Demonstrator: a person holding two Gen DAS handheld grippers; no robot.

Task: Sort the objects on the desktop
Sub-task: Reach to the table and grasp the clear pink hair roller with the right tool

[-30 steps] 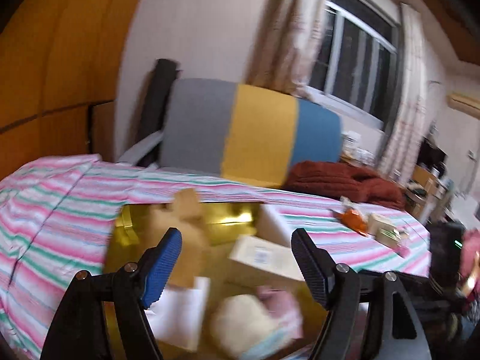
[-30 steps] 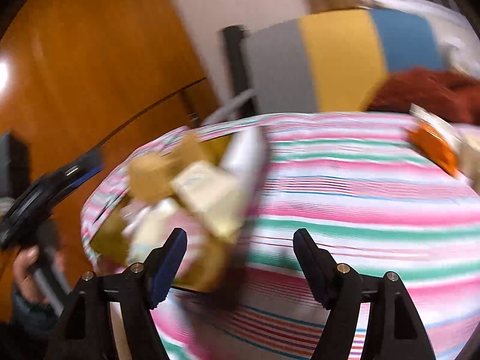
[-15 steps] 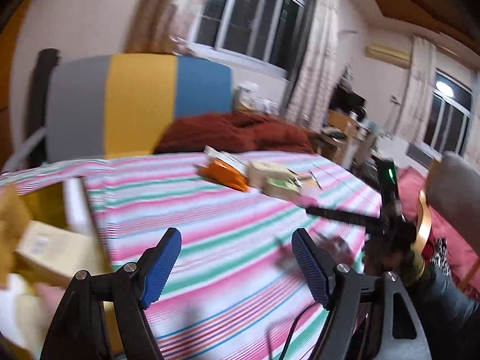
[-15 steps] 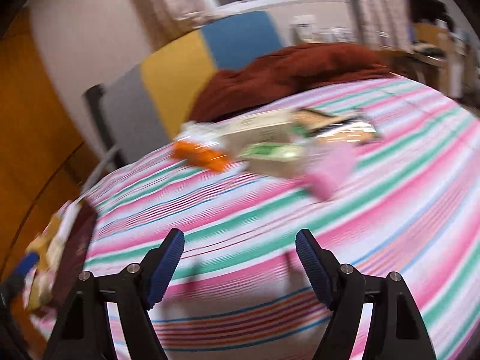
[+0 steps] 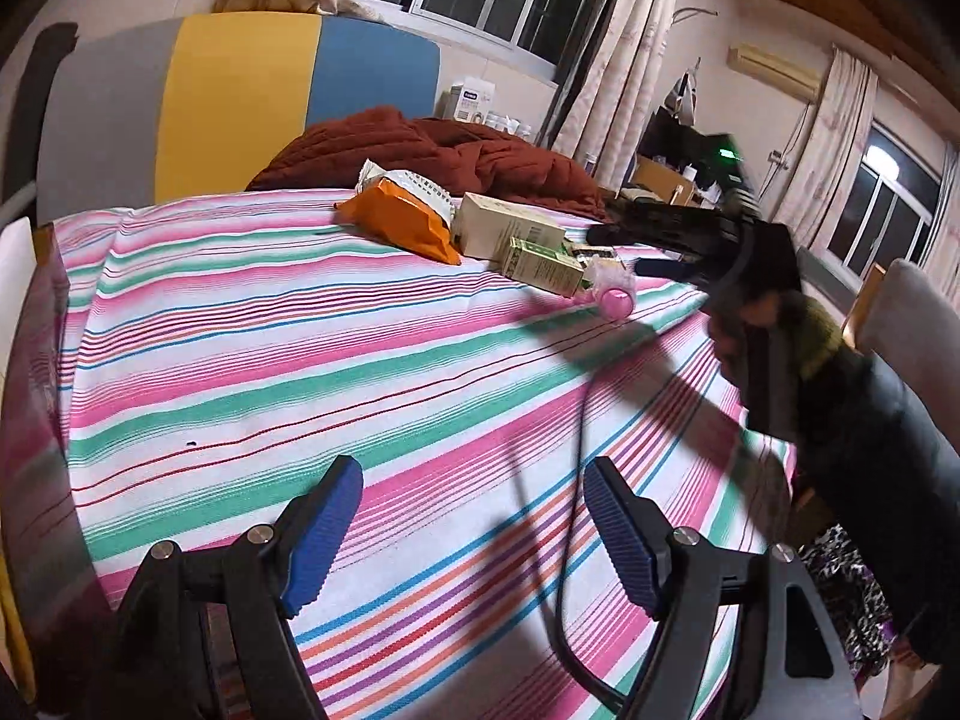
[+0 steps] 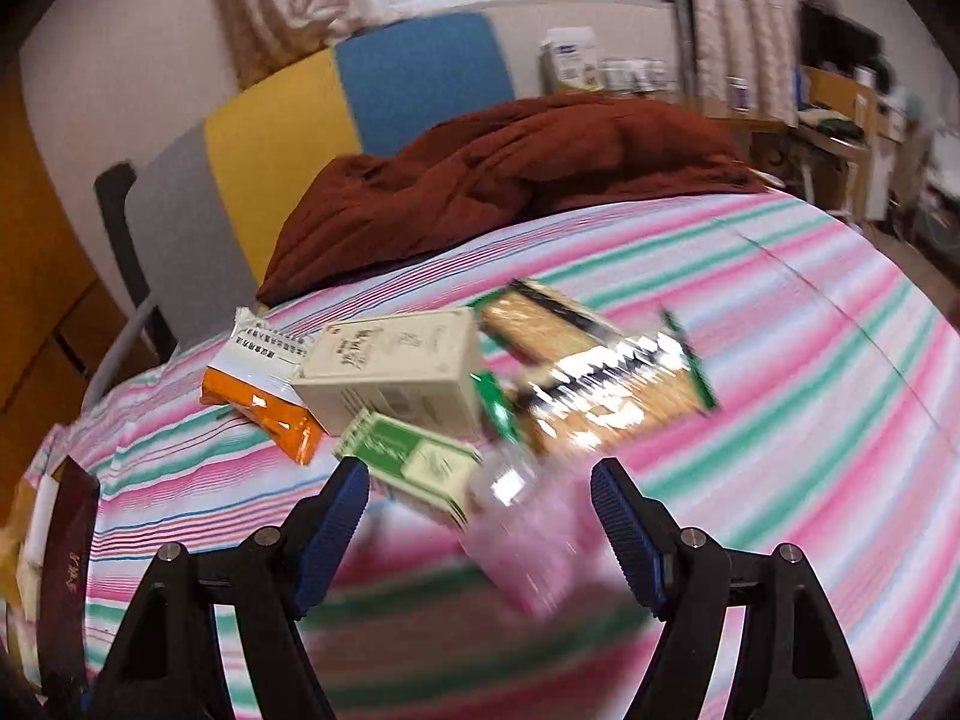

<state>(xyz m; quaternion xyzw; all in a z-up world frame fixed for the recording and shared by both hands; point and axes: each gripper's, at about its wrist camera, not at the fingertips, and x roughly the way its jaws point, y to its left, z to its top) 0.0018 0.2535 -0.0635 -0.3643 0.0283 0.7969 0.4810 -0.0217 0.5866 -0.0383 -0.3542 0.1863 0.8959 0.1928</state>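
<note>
Desktop objects lay clustered on the striped cloth (image 5: 312,360) while you held both grippers wide and empty. Your right gripper (image 6: 480,516) hovered just over a blurred pink-capped clear bottle (image 6: 522,534), which sat between its blue pads (image 6: 330,534) without visible contact. Just beyond it lay a green-and-white carton (image 6: 414,462), touching a larger cream box (image 6: 396,378); an orange packet (image 6: 264,402) lay at that box's left and a shiny biscuit pack (image 6: 606,372) at its right. Your left gripper (image 5: 474,534) hung over bare cloth, well apart from that cluster. At the far left edge stood a dark red box (image 6: 66,570) holding pale items, too small to identify. A rust-red quilt (image 6: 516,174) lay behind everything.
</note>
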